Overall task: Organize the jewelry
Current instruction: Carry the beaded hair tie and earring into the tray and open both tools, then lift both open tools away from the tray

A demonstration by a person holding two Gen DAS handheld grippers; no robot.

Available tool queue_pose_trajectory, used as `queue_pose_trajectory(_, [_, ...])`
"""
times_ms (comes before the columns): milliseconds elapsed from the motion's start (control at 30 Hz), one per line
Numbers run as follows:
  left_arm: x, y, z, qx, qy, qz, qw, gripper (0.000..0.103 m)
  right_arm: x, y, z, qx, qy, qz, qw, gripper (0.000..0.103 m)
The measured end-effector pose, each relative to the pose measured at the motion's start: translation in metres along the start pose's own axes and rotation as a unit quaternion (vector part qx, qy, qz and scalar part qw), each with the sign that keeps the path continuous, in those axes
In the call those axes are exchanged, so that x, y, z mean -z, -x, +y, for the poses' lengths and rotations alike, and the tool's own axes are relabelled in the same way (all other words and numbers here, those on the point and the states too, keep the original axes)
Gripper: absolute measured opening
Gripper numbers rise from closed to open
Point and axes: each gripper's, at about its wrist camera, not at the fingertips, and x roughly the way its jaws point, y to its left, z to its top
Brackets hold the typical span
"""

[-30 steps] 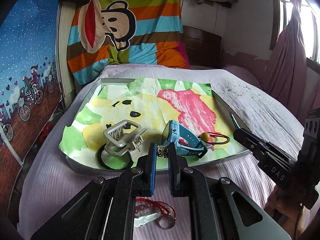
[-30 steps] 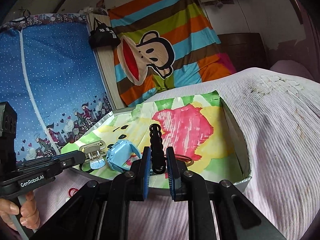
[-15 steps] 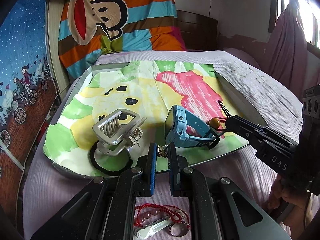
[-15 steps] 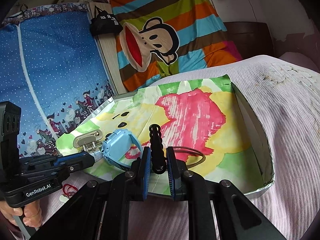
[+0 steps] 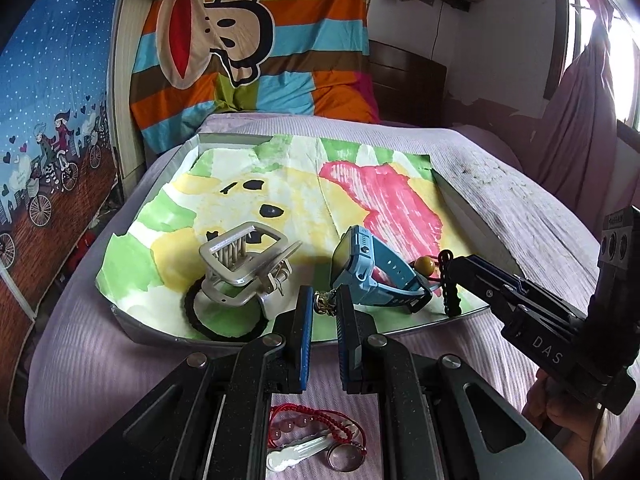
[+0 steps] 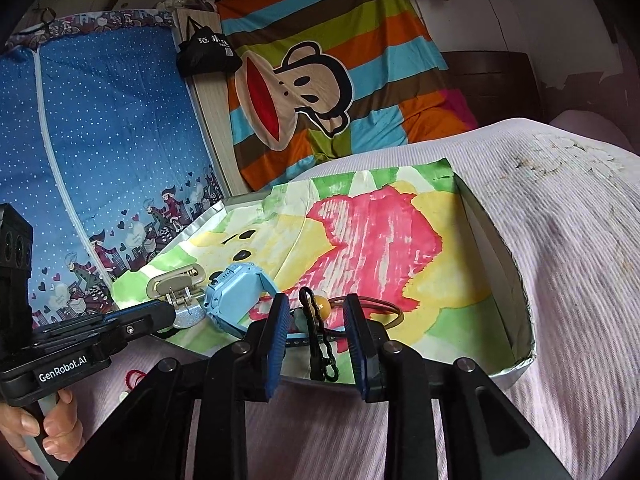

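Now right gripper (image 6: 316, 340) fingers opening, black chain (image 6: 320, 344) hanging lengthwise between them over tray (image 6: 516, 280) near edge; left gripper (image 5: 325, 312) pinching small gold trinket (image 5: 325, 306).

Both tools are matte black plastic. In the left wrist view the left gripper (image 5: 323, 312) has two flat fingers faced with ribbed blue pads (image 5: 306, 336), and round silver screws sit on its black linkage arms. At about 4 o'clock in that view the right gripper (image 5: 454, 270) shows white "DAS" lettering on its side and a boxy black block with round holes.

In the right wrist view the right tool's blue-faced jaws are opening. At 8 o'clock the other tool reads "GenRobot.AI" in white above a grey handle, with a bare hand (image 6: 48, 428) around it.
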Motion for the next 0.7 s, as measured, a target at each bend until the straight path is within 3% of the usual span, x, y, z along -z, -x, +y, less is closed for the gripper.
queue_pose_trajectory(133, [0.001,0.013,-0.001,-0.007,0.004,-0.021,0.9997,0.012,-0.001,0.011,0.003,0.005,0.003,-0.019,1.000,0.043])
queue_pose_trajectory(267, [0.001,0.024,-0.004,-0.012,0.004,-0.037,0.9992,0.032,-0.001,0.021,0.005,0.012,0.007,-0.028,1.000,0.054])
queue_pose_trajectory(433, [0.000,0.034,-0.008,-0.017,0.002,-0.047,0.9987,0.033,-0.002,0.034,0.006,0.022,0.007,-0.044,0.999,0.068])
queue_pose_trajectory(633, [0.005,0.060,-0.008,-0.047,0.009,-0.089,0.9949,0.060,0.000,0.058,0.009,0.032,0.006,-0.070,0.997,0.103])
queue_pose_trajectory(700, [0.007,0.071,-0.007,-0.053,0.016,-0.105,0.9930,0.071,0.001,0.066,0.013,0.032,0.009,-0.078,0.996,0.103])
